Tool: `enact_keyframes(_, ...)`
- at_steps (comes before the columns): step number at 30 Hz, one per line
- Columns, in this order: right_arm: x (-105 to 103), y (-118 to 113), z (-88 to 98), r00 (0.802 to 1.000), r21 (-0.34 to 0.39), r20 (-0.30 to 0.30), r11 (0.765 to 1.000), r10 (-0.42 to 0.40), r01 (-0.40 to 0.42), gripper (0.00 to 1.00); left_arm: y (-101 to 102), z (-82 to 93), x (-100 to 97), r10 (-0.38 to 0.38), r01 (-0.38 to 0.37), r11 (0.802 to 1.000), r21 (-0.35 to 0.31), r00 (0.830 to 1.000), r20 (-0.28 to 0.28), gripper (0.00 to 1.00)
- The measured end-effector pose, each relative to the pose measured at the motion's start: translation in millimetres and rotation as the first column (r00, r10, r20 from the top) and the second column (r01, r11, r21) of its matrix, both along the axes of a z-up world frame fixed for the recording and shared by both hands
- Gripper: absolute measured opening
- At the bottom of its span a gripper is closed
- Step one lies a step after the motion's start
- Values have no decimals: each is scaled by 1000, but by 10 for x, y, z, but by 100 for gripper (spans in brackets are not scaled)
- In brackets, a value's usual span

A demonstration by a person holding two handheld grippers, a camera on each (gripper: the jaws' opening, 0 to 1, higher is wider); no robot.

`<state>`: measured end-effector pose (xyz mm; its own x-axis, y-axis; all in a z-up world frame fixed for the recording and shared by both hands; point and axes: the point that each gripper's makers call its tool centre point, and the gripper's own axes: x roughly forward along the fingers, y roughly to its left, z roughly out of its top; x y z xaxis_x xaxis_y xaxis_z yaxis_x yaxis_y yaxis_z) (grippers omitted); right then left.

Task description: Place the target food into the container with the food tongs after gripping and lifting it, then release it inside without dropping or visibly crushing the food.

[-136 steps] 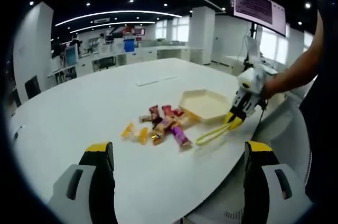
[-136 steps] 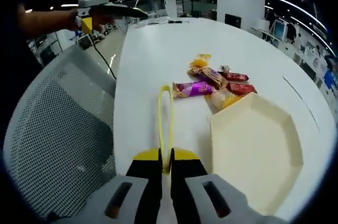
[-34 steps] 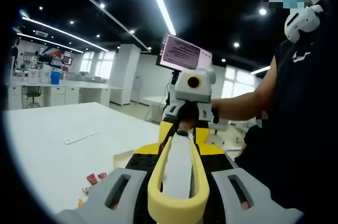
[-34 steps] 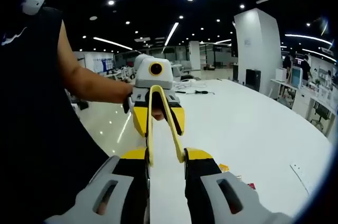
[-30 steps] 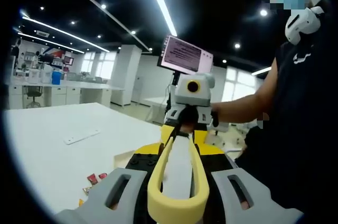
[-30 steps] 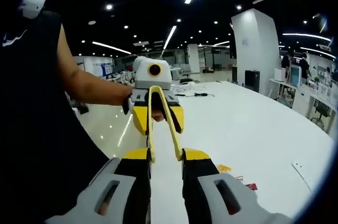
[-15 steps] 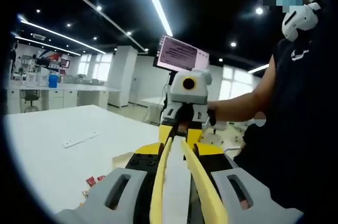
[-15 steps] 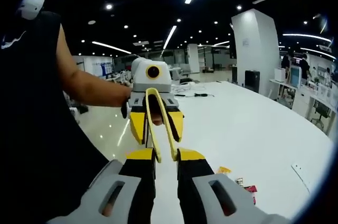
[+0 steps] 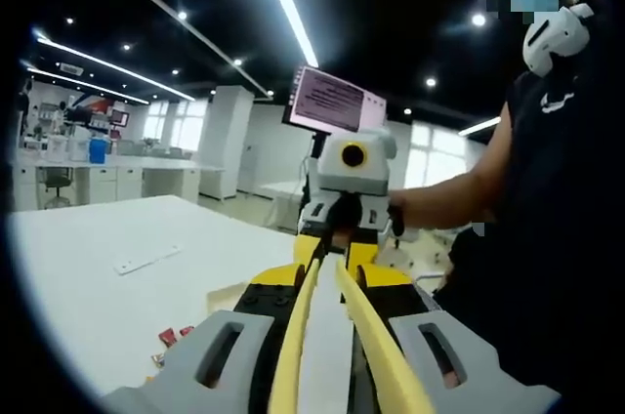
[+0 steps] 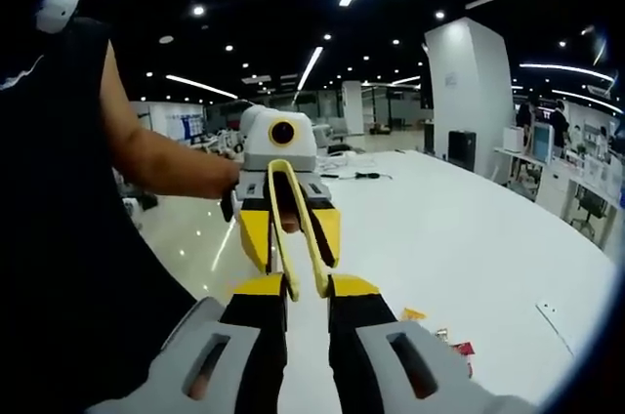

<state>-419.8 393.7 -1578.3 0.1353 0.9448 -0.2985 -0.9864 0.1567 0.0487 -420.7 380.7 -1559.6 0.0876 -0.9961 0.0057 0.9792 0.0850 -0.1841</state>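
White table (image 10: 469, 238); left tongs (image 9: 330, 277) and right tongs (image 10: 308, 285) both clamp yellow food tongs (image 9: 298, 336); monitor (image 9: 337, 102) text illegible

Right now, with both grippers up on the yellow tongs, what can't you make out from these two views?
- Container: hidden in both views; a pale edge in the left gripper view is too cut off to identify.
- Wrapped snacks on the white table: small and half cut off by the right gripper; types unreadable.
- Yellow plastic food tongs: far end buried in the left gripper.
- Tongs' tips in the left gripper view: covered by the right gripper's body.
- Wall screen: text too small.
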Motion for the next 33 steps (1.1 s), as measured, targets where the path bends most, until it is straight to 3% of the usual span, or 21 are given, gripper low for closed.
enact_keyframes(6, 18, -26, -12, 1000, 4, 24, 1000, -14, 14, 21, -34, 6, 26, 1, -1, 1000, 22, 1000, -1, 20)
enact_keyframes(9, 85, -77, -71, 998, -30, 52, 999, -40, 42, 24, -22, -46, 78, 30, -31, 998, 49, 999, 17, 20)
enact_keyframes(13, 207, -309, -313, 983, -87, 107, 983, -152, 161, 55, 70, -24, 161, 77, -78, 996, 41, 997, 20, 20)
enact_keyframes(15, 229, -511, -494, 964, -89, 119, 964, -239, 250, 66, 118, -24, 204, 94, -94, 995, 37, 995, 17, 20)
enact_keyframes(17, 265, -793, -665, 920, -70, 131, 922, -370, 380, 67, 130, -40, 215, 109, -109, 993, 45, 994, 22, 20)
enact_keyframes(19, 170, -1030, -851, 896, -81, 83, 893, -436, 442, 68, 138, -8, 207, 115, -116, 993, 38, 993, 20, 20)
enact_keyframes(22, 132, -1349, -1041, 848, -108, 120, 842, -516, 528, 80, 145, 99, 206, 126, -126, 992, 7, 992, 19, 20)
enact_keyframes(24, 110, -1547, -1152, 806, -105, 109, 800, -581, 591, 85, 142, 108, 211, 133, -133, 991, 9, 991, 29, 20)
enact_keyframes(26, 116, -1748, -1281, 763, -117, 144, 755, -630, 645, 91, 145, 73, 242, 152, -154, 987, 48, 987, 53, 20)
enact_keyframes(28, 96, -1880, -1356, 720, -90, 107, 715, -686, 694, 93, 168, 68, 278, 170, -174, 983, 56, 983, 62, 20)
enact_keyframes(30, 56, -1954, -1419, 699, -81, 92, 694, -709, 715, 94, 224, 159, 298, 188, -192, 981, 42, 979, 72, 20)
enact_keyframes(32, 73, -1942, -1340, 702, -72, 100, 699, -705, 712, 94, 280, 219, 325, 200, -208, 976, 70, 974, 105, 21)
enact_keyframes(33, 93, -1929, -1304, 703, -55, 104, 702, -703, 710, 95, 296, 278, 325, 201, -207, 977, 54, 974, 104, 21)
